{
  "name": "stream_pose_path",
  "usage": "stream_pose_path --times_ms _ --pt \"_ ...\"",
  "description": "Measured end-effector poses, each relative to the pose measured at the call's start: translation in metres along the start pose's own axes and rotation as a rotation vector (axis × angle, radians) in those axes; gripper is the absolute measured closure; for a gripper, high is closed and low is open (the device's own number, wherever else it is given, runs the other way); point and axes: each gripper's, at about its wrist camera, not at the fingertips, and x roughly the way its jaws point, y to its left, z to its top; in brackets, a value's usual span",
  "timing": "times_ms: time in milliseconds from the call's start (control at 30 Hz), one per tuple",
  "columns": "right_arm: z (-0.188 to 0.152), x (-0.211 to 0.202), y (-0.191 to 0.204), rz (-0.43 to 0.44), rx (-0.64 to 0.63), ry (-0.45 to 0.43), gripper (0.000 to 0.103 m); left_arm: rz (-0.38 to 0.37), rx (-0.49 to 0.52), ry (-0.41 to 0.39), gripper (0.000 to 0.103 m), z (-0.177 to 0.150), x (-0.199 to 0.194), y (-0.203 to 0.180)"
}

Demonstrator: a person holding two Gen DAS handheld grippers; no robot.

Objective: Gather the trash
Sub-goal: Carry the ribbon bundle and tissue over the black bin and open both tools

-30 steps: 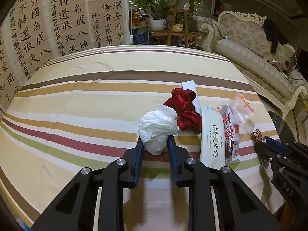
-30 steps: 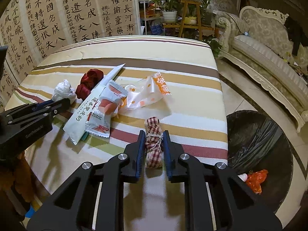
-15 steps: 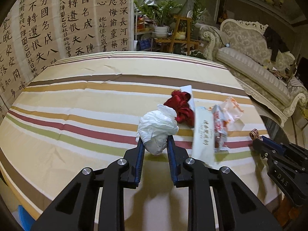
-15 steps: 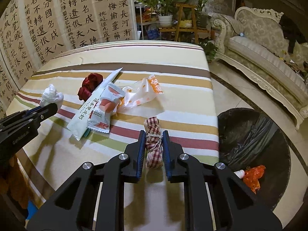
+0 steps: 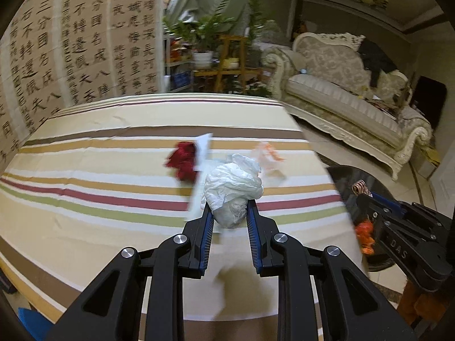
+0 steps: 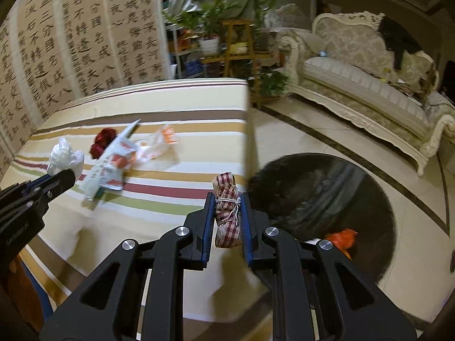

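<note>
Right now both grippers are carrying trash. L gripper (image 5: 227, 213) is clamping a white crumpled wad (image 5: 233, 189), tissue or thin plastic, can't tell which; it's bulging out above and ahead of the pads. Looks v. light and squashy, so it's probably handling fine w/ a pinch across the middle, tho loose folds could slip if the squeeze eases.

R gripper (image 6: 226, 218) is pinching a red-checked cloth bundle (image 6: 227, 207) tied w/ white string; pads are sitting at about the string, the firmest spot imo. Soft, light, not fragile.

Black-lined bin (image 6: 327, 199) is lying just ahead and to the right of the R fingers, below them; orange scrap (image 6: 341, 238) inside.

Remaining on the striped tablecloth (image 6: 159, 207), ahead-left of the R gripper: red fabric (image 6: 103, 140), snack wrappers (image 6: 113, 167), clear orange-print bag (image 6: 159, 142). Wrappers are looking flat and slick, so edges are prob the best hold.
</note>
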Motion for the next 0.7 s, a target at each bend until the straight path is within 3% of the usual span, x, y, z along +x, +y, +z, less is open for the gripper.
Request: stream_pose_path --times_ms 333,700 --pt "-0.01 -0.01 -0.068 -0.118 0.095 -0.025 0.086 -0.093 0.109 0.006 0.079 0.0 0.015 -0.08" --pt "-0.016 -0.003 -0.12 -0.165 0.182 -0.031 0.086 -0.124 0.212 0.027 0.079 0.001 0.039 -0.147"
